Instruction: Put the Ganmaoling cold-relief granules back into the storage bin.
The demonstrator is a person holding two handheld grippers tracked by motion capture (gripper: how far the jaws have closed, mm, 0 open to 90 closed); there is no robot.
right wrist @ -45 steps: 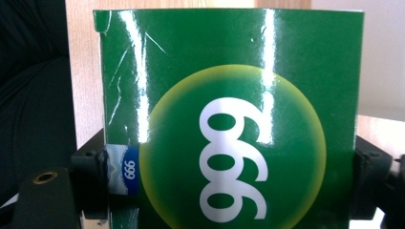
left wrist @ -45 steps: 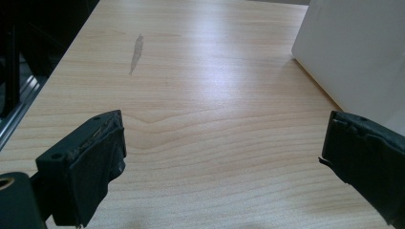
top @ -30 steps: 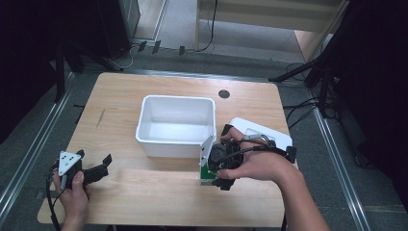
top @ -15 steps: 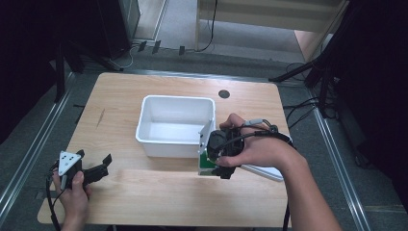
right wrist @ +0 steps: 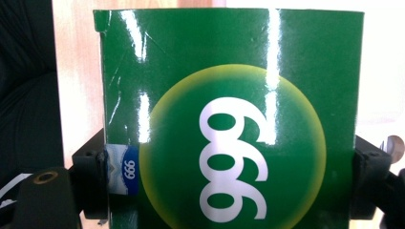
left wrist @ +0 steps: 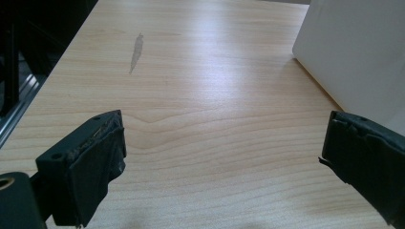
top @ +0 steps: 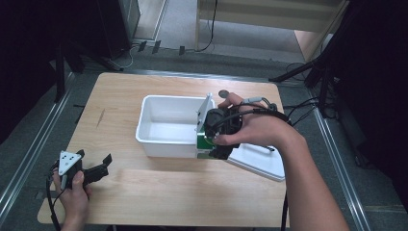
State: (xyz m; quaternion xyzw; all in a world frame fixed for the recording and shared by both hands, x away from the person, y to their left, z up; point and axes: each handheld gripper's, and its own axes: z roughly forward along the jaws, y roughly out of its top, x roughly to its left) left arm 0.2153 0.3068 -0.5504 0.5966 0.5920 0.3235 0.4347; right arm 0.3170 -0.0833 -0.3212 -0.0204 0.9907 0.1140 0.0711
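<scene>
The right gripper was clamped on a green carton, its two black jaws pressing against the carton's opposite sides. In the right gripper view the carton stood close before the camera, glossy green with a yellow-edged circle and white numerals on its face, and a small blue label showed by one jaw. From the high view the carton was held at the right-hand end of the white bin, tilted, with its pale flap rising above the bin's right wall. Whether the carton touched the bin wall could not be told, as the hand covered much of it. A white lid lay flat on the counter just to the right of the bin, partly under the person's right forearm.

The left gripper sat low near the counter's front left corner, well apart from the bin, held in the left hand. Its jaws stood wide with nothing between them; in the left gripper view only bare wood lay in the gap, with the bin's white wall off at the upper right. A small grey streak marked the wood farther out.
</scene>
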